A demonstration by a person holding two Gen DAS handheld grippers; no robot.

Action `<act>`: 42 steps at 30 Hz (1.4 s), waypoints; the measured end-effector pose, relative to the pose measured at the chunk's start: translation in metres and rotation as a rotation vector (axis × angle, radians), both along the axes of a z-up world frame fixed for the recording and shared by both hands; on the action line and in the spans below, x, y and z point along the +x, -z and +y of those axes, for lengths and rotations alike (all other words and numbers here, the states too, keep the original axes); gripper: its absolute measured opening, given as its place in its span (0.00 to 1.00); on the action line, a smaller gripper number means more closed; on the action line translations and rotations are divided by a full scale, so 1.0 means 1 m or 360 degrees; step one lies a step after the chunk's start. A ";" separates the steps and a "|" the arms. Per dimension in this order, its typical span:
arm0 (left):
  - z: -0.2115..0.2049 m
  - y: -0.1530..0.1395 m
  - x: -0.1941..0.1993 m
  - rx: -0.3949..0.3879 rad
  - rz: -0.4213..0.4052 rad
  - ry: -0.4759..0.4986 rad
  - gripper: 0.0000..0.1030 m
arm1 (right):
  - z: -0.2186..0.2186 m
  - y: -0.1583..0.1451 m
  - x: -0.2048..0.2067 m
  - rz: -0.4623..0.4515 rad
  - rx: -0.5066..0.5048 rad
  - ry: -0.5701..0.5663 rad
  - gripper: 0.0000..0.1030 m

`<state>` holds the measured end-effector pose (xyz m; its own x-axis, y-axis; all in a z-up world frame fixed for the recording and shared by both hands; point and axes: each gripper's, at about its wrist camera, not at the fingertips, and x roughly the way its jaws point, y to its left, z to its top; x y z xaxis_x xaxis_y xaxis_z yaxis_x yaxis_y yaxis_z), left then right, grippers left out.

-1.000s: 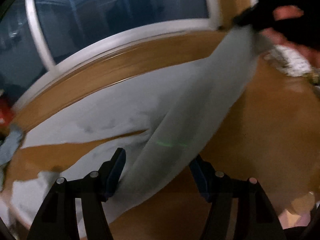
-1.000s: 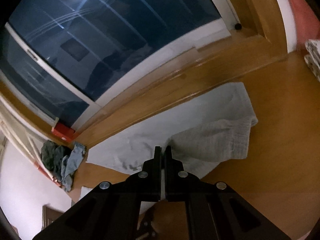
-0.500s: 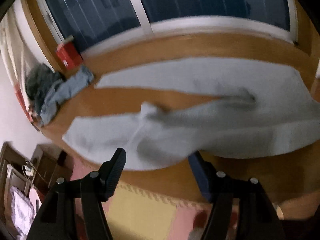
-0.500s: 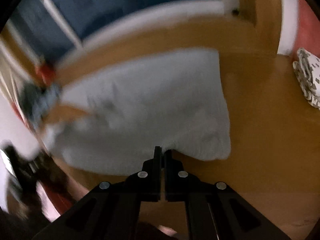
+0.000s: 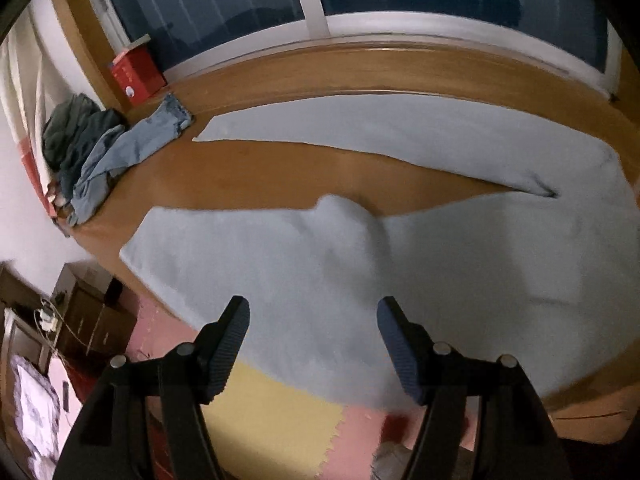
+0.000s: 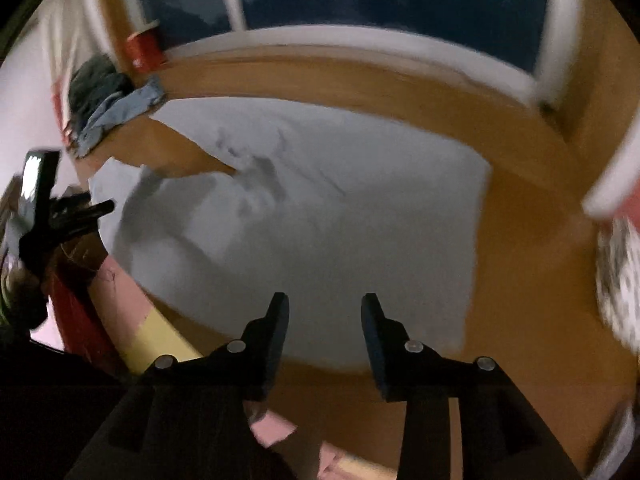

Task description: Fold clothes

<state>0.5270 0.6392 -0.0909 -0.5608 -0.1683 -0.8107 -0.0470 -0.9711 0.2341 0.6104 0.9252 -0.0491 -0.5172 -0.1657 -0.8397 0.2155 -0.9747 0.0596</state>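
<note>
Pale grey trousers (image 5: 460,248) lie spread on the wooden platform (image 5: 304,172), the two legs pointing left with a wedge of bare wood between them. The near leg has a raised bump (image 5: 344,208) and its lower edge hangs over the platform's front. My left gripper (image 5: 312,320) hovers open above that near leg, nothing between its fingers. In the right wrist view the same trousers (image 6: 320,216) fill the middle, blurred. My right gripper (image 6: 324,312) is open just above the waist end near the front edge. The left gripper (image 6: 60,216) shows at the far left.
A heap of dark and denim clothes (image 5: 104,152) sits at the platform's left end beside a red box (image 5: 138,76). A dark window runs behind. Pink and yellow floor mats (image 5: 280,424) lie below the front edge. A patterned white item (image 6: 618,280) lies at the right.
The right gripper, shut on the trousers earlier, has opened and let them drop flat. The trousers went from lifted and draped to spread out. Both grippers pulled back towards the front edge.
</note>
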 end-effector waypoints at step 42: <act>0.110 0.020 -0.055 -0.0022 0.0028 0.0684 0.79 | 0.088 0.084 -0.061 -0.0022 -0.0319 0.1011 0.03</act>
